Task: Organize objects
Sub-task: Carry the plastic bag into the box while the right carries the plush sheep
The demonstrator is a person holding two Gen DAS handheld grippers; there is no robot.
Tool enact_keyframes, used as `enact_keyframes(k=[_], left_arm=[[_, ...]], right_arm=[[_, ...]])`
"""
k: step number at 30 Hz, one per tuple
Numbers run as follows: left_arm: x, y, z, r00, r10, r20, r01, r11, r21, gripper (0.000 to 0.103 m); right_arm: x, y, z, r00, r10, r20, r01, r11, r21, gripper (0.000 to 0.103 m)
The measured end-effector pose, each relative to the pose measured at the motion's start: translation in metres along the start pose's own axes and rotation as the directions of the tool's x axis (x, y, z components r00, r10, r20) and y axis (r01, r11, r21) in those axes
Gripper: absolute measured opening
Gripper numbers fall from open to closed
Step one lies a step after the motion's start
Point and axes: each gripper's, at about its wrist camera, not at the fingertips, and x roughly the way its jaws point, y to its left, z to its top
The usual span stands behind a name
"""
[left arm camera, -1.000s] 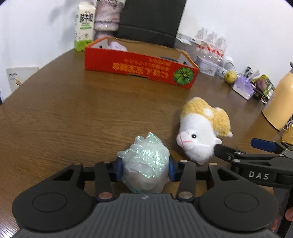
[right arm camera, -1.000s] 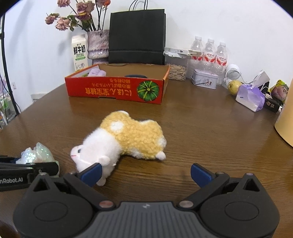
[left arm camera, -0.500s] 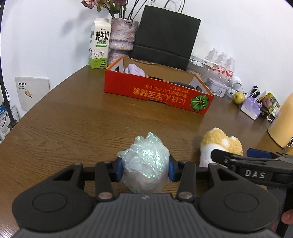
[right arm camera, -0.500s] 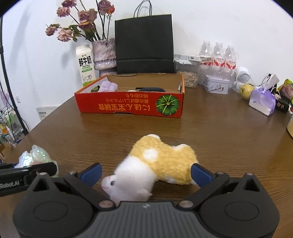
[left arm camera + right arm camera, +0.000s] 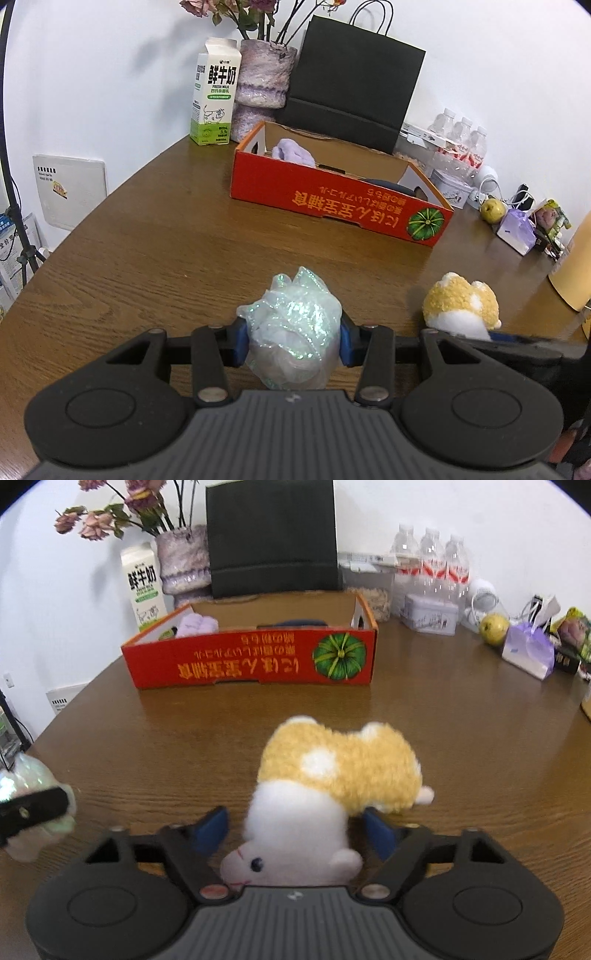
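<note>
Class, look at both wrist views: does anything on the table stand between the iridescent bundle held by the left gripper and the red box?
Nothing visible does. Only bare table lies between the iridescent bundle and the red box.

From the left wrist view we note the left gripper [image 5: 291,345] clamped on an iridescent wrapped bundle [image 5: 293,332] — blue pads pressing both sides. Beyond it on the wooden table [image 5: 147,251] sits the red cardboard box [image 5: 332,203], a lilac item [image 5: 293,151] inside. Plush toy [image 5: 461,308] at right — partly hidden.
</note>
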Motion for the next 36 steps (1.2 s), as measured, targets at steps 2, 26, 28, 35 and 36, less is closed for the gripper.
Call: enact_keyframes(k=[2, 26, 28, 35, 36], left_arm=[[0.002, 0.004, 0.003, 1.0, 0.0, 0.001, 0.0, 1.0, -0.005, 0.045], [0.024, -0.019, 0.066, 0.997, -0.008, 0.077, 0.007, 1.0, 0.023, 0.045], [0.027, -0.022, 0.074, 0.996, -0.009, 0.087, 0.007, 1.0, 0.024, 0.045], [0.042, -0.03, 0.099, 0.994, -0.015, 0.112, 0.012, 1.0, 0.02, 0.045], [0.045, -0.031, 0.102, 0.993, -0.016, 0.115, 0.014, 1.0, 0.019, 0.045]], right_arm=[[0.004, -0.002, -0.002, 1.0, 0.008, -0.001, -0.008, 1.0, 0.013, 0.058], [-0.008, 0.012, 0.056, 0.977, 0.086, 0.193, -0.076, 0.996, -0.056, 0.047], [-0.007, 0.013, 0.065, 0.974, 0.092, 0.207, -0.082, 0.995, -0.054, 0.047], [0.002, 0.014, 0.093, 0.963, 0.115, 0.242, -0.104, 0.993, -0.054, 0.047], [0.004, 0.014, 0.096, 0.962, 0.119, 0.247, -0.109, 0.993, -0.055, 0.047]])
